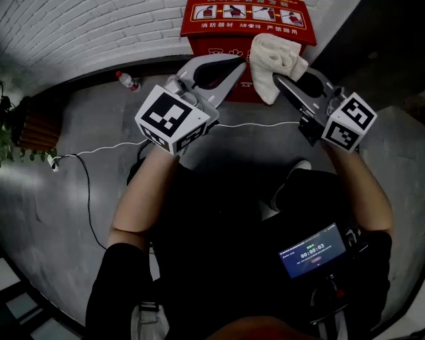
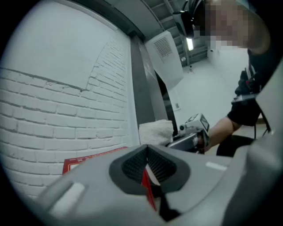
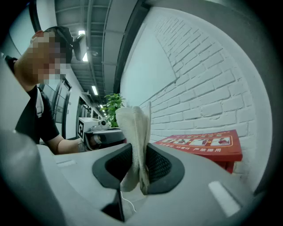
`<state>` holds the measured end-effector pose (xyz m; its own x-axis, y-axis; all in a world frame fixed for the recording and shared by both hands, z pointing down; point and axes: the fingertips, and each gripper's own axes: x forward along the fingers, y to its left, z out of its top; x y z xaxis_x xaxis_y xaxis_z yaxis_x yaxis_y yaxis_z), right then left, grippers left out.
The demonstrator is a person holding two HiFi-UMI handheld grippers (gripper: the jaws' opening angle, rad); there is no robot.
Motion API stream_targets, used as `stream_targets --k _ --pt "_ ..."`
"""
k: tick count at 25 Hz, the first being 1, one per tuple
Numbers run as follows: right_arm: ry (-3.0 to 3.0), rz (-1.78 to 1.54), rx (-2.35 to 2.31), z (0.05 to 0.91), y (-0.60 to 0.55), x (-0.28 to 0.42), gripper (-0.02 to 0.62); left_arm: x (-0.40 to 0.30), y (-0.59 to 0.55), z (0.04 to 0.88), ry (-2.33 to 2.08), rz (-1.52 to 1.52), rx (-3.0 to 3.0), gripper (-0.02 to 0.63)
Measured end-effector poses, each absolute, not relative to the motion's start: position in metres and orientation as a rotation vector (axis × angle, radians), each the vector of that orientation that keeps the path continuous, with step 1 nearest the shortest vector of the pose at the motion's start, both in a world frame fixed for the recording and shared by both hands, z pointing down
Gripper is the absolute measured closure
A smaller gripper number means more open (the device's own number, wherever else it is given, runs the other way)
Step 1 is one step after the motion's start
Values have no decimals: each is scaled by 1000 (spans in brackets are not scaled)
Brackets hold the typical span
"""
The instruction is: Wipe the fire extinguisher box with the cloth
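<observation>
White-painted brick wall (image 1: pixel 80 26) far, grey concrete floor (image 1: pixel 60 206), leafy green potted plant (image 3: pixel 114 102) far left, thin white cable (image 1: pixel 259 124) across floor, ceiling strip lights (image 3: pixel 94 90)

Grey floor (image 1: pixel 66 219), bearing a red fire extinguisher box (image 1: pixel 199 30) against the wall; left of the box, a small bottle (image 1: pixel 127 81); in front of it, a white cable (image 1: pixel 113 147) trailing leftward.

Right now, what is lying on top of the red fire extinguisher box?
Only a printed instruction label shows on the box top. The cloth, shut in the right gripper, covers the box's right front corner in the head view, hiding that part.
</observation>
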<state>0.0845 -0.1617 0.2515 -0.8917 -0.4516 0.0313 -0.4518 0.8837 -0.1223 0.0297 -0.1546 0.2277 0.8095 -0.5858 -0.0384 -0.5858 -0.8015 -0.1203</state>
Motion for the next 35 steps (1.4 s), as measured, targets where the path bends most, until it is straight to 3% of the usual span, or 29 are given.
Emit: stream_targets --k 10,18,35 --pt "-2996 167 812 229 -245 105 509 44 -245 209 960 -49 -2870 603" --pt "-2720 -186 897 184 -316 126 512 53 -303 171 958 -72 -2808 603" --pt "-1773 -699 648 253 -454 133 512 73 -372 188 1035 -419 -2684 603"
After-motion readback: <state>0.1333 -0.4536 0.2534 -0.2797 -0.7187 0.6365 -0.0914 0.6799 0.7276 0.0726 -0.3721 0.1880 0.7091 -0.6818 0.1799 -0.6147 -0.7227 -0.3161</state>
